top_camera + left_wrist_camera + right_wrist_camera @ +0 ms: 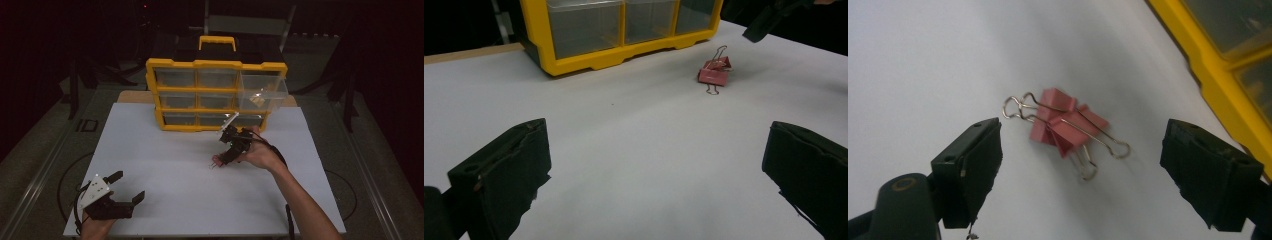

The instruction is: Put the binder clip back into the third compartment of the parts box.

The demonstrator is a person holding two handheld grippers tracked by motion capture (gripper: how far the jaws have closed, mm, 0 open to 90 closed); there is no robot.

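My right gripper [220, 159] hangs over the binder clips [1065, 127], which lie on the counter [165, 165] between my spread fingers [970, 170], touching neither. The clips sit right of the counter's middle, in front of the drawer cabinet [215, 95] at the far edge. Its top right drawer [262, 92] juts out. My left gripper [112, 197] rests near the front left corner, well apart from the clips.

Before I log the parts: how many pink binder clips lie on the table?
2: both pink binder clips lie touching in one pile on the white table, between the open right tool jaws.
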